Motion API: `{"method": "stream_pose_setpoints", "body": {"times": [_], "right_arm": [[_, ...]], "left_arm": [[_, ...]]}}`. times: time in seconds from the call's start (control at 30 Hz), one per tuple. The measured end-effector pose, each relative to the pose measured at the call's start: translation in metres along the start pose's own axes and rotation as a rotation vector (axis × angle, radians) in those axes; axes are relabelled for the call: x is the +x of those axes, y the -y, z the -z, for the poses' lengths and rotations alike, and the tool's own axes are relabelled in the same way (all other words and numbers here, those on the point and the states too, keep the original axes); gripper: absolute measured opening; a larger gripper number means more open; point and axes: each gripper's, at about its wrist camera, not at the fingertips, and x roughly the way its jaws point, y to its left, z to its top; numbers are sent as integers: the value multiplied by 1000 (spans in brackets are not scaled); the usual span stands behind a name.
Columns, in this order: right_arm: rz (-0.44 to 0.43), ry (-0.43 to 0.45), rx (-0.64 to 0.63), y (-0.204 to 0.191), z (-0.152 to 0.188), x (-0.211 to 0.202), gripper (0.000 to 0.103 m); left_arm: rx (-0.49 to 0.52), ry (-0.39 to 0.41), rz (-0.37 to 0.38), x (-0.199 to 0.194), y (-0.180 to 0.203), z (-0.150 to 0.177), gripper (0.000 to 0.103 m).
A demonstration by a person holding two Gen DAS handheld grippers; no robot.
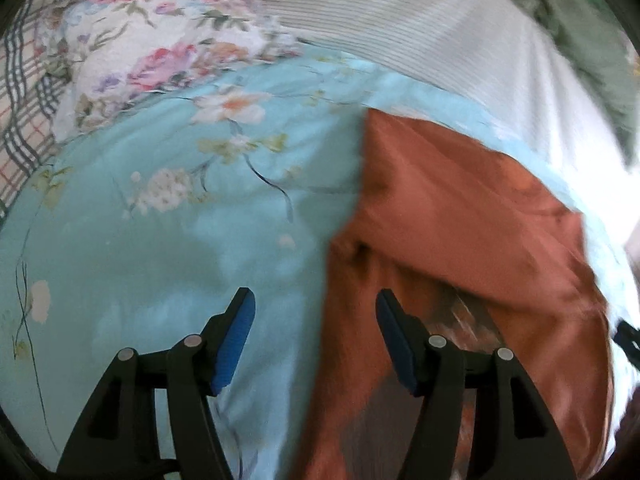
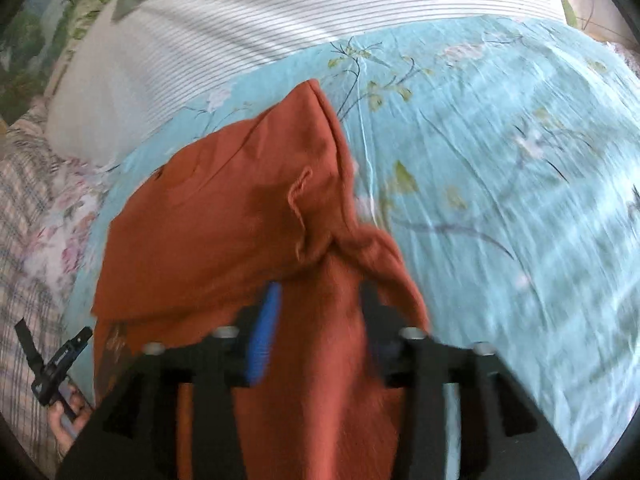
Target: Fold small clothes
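Observation:
A rust-orange garment [image 1: 460,216] lies partly folded on a light blue floral bedspread [image 1: 180,240]. My left gripper [image 1: 316,300] is open and empty, its jaws straddling the garment's left edge, right finger over the cloth, left finger over the bedspread. In the right wrist view the same garment [image 2: 224,220] fills the middle, with a bunched fold near its centre. My right gripper [image 2: 320,292] is open over the garment's near part; cloth lies between its blue-padded fingers [image 2: 266,320], not pinched. This view is motion-blurred.
A white striped pillow [image 1: 420,28] lies beyond the bedspread, a floral pillow [image 1: 152,48] at the far left, and a plaid sheet [image 1: 24,92] at the left edge. The left gripper's handle and a hand [image 2: 60,392] show at the lower left of the right wrist view.

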Motion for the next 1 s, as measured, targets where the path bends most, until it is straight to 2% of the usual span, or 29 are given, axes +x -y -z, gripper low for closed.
{"method": "stream_pose_setpoints", "body": {"times": [0.1,0.3,0.4,0.47,0.53,0.67,0.73,0.77,0.83,0.87,1.0], "right_arm": [[-22,-10,-24,9,14,-11,50],[-21,-28,20,41,41,-25,50],[-119,-59,61,57,56,-33,50],[-181,-83,35,53,66,-38,50],[-296,-142,5,44,80,-40,50],[-362,-189,-93,30,116,-52,50],[-396,-188,-117,30,131,-61,50],[-423,-185,-116,32,138,-66,50],[-460,-176,-104,36,146,-68,49],[-472,-169,-96,38,150,-71,48],[-494,-149,-53,42,147,-64,40]], "left_arm": [[60,-38,73,-17,-1,20,66],[59,-149,252,-38,-20,65,66],[89,-166,290,-50,-23,88,66],[114,-173,324,-62,-21,101,66],[130,-189,372,-72,-21,115,66],[144,-201,426,-89,-26,142,64],[140,-221,456,-94,-28,153,56],[139,-235,465,-94,-28,157,49],[137,-289,488,-89,-27,166,40],[139,-316,489,-84,-26,171,33],[127,-312,505,-79,-26,168,31]]}}
